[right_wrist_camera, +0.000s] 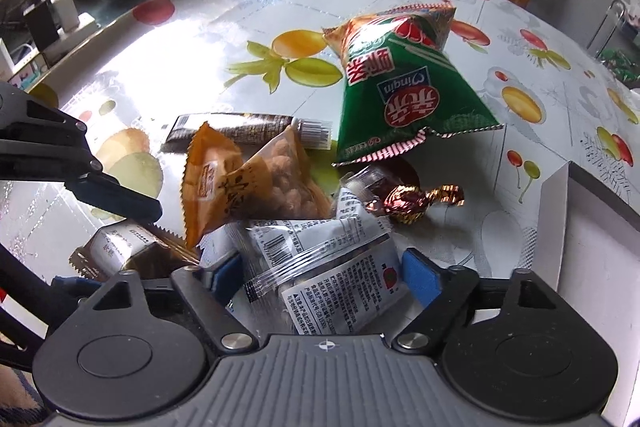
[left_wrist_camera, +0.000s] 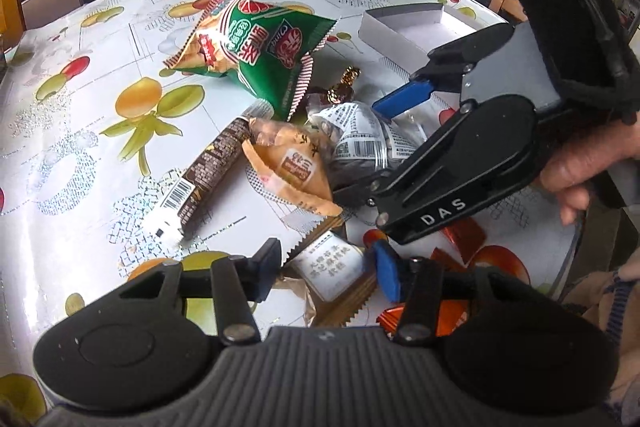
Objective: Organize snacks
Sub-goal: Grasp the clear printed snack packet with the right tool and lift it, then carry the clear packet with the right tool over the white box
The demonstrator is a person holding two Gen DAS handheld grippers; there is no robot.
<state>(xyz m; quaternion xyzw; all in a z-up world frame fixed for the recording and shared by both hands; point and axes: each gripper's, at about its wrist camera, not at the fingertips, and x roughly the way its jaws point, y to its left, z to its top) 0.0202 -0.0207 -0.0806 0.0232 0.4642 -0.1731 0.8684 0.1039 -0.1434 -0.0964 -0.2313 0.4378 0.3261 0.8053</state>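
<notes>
Straddling a brown biscuit packet (left_wrist_camera: 336, 273), your left gripper (left_wrist_camera: 326, 273) has fingers part open, contact unclear. Your right gripper (right_wrist_camera: 324, 277) stands wide around a clear printed packet (right_wrist_camera: 340, 291), seemingly not pinching. Both packets lie on the worktop (left_wrist_camera: 80, 147).

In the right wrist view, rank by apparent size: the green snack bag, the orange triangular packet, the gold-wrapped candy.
1. green snack bag
2. orange triangular packet, though it lies nearer the camera, so the gap is unsure
3. gold-wrapped candy, clearly smallest
</notes>
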